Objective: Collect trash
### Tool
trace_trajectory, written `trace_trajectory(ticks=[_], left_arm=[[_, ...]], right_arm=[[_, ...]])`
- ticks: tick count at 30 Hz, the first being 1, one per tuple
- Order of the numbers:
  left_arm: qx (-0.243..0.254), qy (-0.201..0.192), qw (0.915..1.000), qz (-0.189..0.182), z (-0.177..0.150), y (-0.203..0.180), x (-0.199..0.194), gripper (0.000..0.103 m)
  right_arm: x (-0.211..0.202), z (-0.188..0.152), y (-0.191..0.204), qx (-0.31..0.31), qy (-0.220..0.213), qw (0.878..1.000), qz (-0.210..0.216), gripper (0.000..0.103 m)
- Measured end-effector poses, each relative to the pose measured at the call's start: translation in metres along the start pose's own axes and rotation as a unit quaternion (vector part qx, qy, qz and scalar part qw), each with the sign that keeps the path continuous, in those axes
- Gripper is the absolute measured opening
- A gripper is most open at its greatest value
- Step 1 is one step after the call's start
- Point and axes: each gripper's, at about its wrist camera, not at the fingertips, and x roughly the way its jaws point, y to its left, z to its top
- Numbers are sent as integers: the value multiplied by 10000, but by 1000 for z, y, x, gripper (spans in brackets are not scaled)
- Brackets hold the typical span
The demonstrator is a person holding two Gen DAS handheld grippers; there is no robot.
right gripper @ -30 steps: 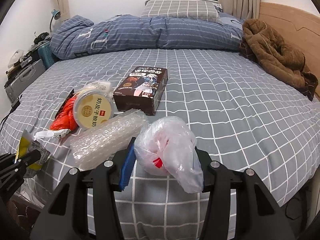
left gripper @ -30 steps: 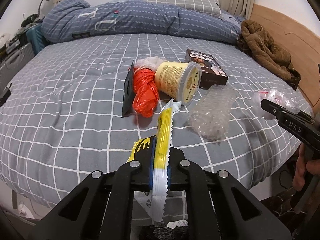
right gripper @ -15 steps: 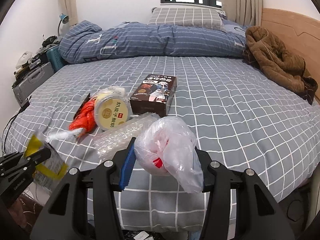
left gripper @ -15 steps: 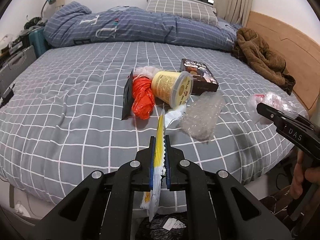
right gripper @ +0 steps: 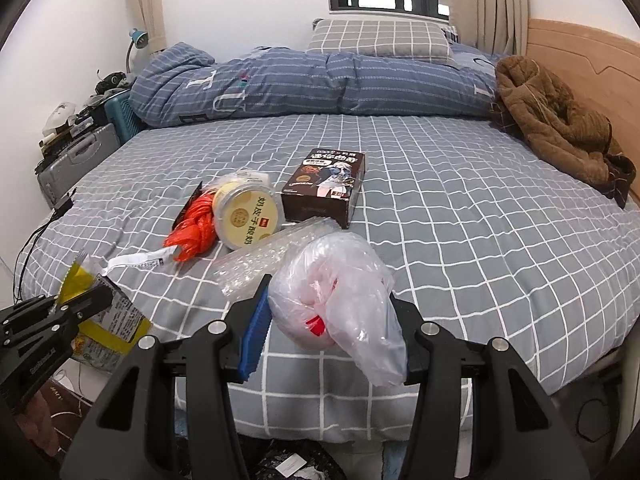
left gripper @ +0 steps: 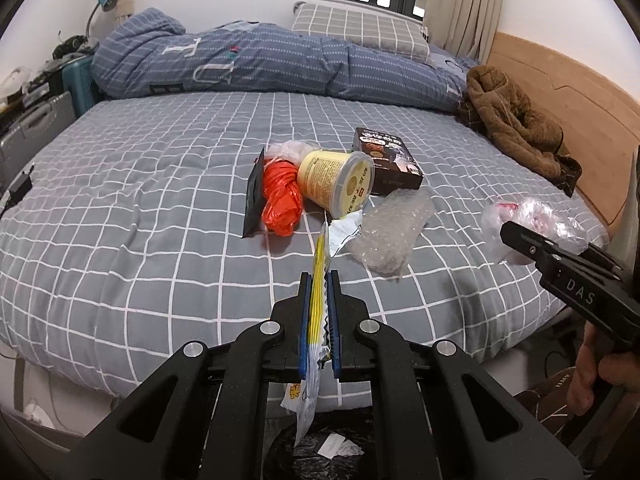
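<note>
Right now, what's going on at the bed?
A person is clearing trash off the bed with a set of tongs in each hand. The left tongs are shut on a yellow snack wrapper; the right tongs grip a crumpled clear plastic bag. An orange bag, yellow tub, brown box, bubble wrap and a white wrapper lie uncollected.

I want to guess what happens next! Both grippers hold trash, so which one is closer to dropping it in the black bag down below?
Probably left: its yellow wrapper dangles directly above the black bag.
</note>
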Motion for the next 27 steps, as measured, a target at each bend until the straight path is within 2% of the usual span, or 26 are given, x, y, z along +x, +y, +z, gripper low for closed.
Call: trace_trajectory(ticks=[27], left_arm=[[44,130,9999,-99,-43,-15,-32,7]], right_arm=[[-36,-45,16,-14,216,9995,213,47]])
